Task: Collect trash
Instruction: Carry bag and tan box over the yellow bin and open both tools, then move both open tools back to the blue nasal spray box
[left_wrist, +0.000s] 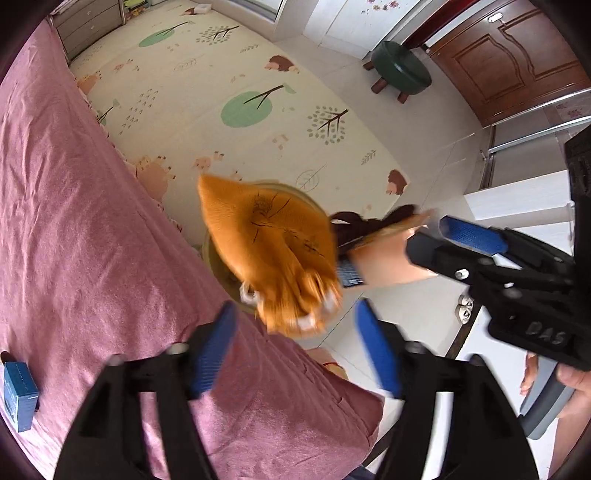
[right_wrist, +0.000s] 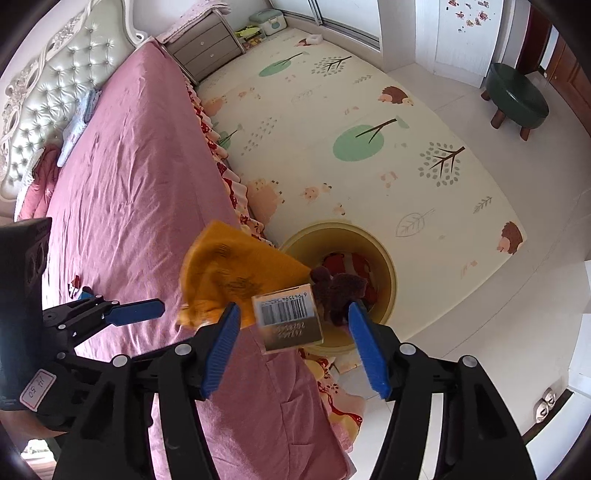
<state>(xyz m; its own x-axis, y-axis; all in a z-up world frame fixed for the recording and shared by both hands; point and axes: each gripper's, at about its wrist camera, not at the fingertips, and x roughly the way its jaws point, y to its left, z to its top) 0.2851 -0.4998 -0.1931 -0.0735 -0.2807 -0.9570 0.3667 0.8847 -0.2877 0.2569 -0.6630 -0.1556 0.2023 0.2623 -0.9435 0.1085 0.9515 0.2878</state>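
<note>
Both grippers point steeply down over the edge of the bed (right_wrist: 140, 177), above a yellow bin (right_wrist: 386, 273) that stands on the patterned play mat (right_wrist: 332, 110) just beside the bed's frilled side; the left gripper (left_wrist: 295, 347) has its blue pads spread wide, nothing pressed between them, and an orange sock (left_wrist: 273, 243), motion-blurred, is in the air beyond its fingertips, over the bin's near rim and clear of both pads; the right gripper (right_wrist: 291, 347) is also parted, its pads not pressing on anything, and a small gold box with a barcode (right_wrist: 288, 319) sits loose in the gap between them, tilted, with a dark brown fuzzy item (right_wrist: 338, 291) just past it over the bin's mouth; red and orange things already lie in the bottom of the bin; in the left view a blue box (left_wrist: 18, 395) rests on the pink cover near the bed's lower left part; a green stool (right_wrist: 517, 98) stands on the tiled floor, well apart from the bin.
</note>
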